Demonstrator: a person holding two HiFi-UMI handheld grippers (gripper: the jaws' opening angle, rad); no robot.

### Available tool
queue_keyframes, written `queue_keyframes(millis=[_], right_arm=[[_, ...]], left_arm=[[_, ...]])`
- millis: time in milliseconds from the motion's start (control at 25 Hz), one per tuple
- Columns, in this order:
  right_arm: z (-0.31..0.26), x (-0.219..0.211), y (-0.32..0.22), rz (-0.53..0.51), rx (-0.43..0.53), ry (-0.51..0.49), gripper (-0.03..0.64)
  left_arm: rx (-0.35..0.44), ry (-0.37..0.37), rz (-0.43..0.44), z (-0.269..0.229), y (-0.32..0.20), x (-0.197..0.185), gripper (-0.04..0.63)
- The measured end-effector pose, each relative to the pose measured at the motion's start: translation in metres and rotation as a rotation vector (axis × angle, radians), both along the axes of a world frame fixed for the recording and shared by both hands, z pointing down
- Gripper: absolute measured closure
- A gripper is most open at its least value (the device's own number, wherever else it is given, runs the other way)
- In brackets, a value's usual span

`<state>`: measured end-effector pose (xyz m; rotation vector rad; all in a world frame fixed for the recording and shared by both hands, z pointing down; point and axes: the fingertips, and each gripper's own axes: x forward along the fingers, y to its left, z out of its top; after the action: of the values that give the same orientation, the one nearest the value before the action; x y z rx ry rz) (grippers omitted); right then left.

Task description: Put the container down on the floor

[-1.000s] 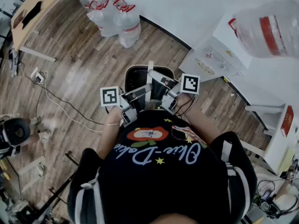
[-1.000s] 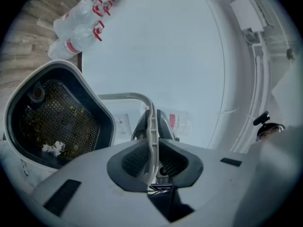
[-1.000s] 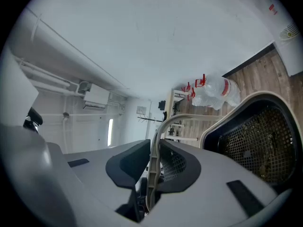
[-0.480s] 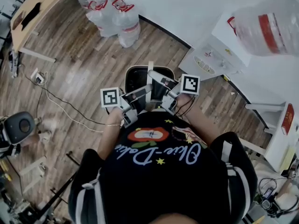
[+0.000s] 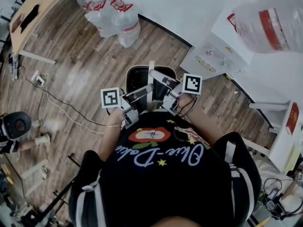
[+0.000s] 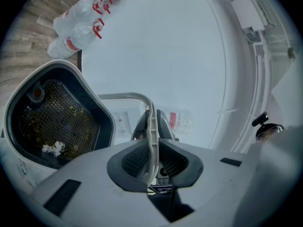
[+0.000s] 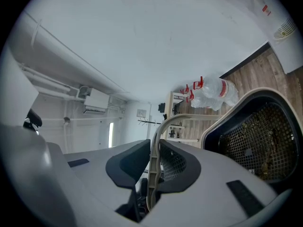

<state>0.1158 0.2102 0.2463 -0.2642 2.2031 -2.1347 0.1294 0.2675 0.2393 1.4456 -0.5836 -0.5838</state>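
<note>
Container [image 5: 138, 72] hangs at 12 o'clock from me. Left gripper [image 6: 151, 161] and right gripper [image 7: 152, 167] both pinch its handle [image 6: 124, 97], floor [image 5: 80, 74] below; I'd lower both evenly.

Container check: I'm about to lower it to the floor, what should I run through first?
1. Left tool clamped on the handle: ok.
2. Right tool clamped on the same handle: ok.
3. Container opening facing up, scraps sitting in its mesh basket: ok.
4. Floor directly beneath the container free of things: cannot tell, the container and the person's body hide it.
5. Water bottles well apart from the container: ok.
6. Cable on the floor off to the left, not under the container: ok.
</note>
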Motion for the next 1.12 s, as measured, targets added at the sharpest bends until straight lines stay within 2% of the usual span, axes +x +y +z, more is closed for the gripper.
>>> queue_keyframes(millis=[480, 1120], right_arm=[[0.011, 0.047, -0.032, -0.013, -0.025, -0.012, 0.563], [0.002, 0.051, -0.04, -0.048, -0.012, -0.019, 0.563]], left_arm=[[-0.007, -0.031, -0.004, 0.01, -0.032, 0.046, 0.548], [0.038, -0.031, -0.047, 0.0, -0.041, 0.052, 0.548]])
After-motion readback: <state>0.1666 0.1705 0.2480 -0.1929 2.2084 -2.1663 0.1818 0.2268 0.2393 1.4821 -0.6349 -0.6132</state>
